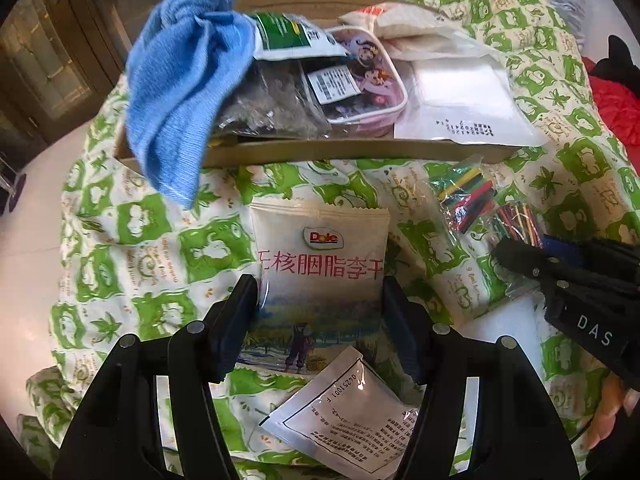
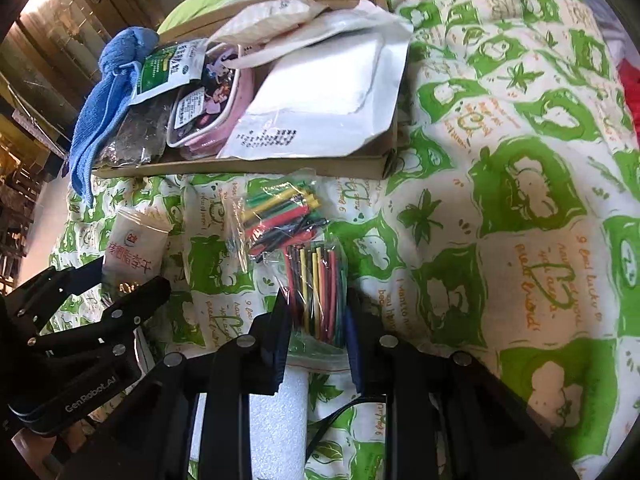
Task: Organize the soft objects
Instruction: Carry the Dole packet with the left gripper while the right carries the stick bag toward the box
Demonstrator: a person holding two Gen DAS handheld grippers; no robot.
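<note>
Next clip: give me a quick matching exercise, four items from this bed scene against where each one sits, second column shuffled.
Items:
1. blue towel
2. Dole snack packet
3. bag of coloured tubes
4. pink cartoon pouch

Places:
A. inside the cardboard box
B. between the left gripper's fingers
C. draped over the box's edge
D. between the right gripper's fingers

Pairs: 1-C, 2-B, 3-D, 4-A
</note>
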